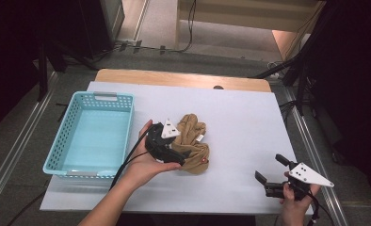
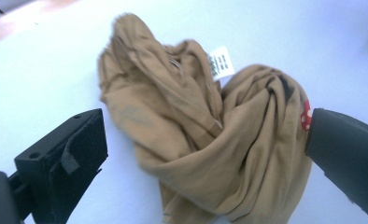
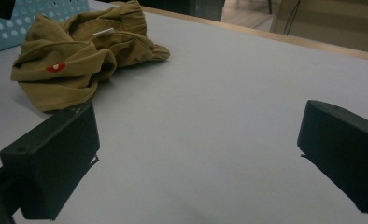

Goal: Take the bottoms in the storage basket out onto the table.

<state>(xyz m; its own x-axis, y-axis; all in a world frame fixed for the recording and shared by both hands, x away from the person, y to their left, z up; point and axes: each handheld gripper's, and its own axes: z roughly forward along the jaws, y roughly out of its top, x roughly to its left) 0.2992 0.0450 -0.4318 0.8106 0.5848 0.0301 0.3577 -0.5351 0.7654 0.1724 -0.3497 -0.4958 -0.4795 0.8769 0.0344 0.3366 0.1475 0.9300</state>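
A crumpled tan garment (image 1: 193,143) lies mid-table (image 1: 249,122), just right of the light blue basket (image 1: 92,136), which the high view shows whole. The left claw (image 2: 205,154) is spread wide around the garment; its view catches a white tag (image 2: 221,63), print unreadable, and a red spotted patch (image 2: 306,116). The right claw (image 1: 271,170) gapes wide over bare table, well apart

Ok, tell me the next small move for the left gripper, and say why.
Probably close the left gripper on the crumpled tan garment. Its jaws stand open on either side of the bunched fabric, so a grip looks ready. The empty blue basket sits just beside it as a likely drop spot, and the right gripper is open well off to the side.
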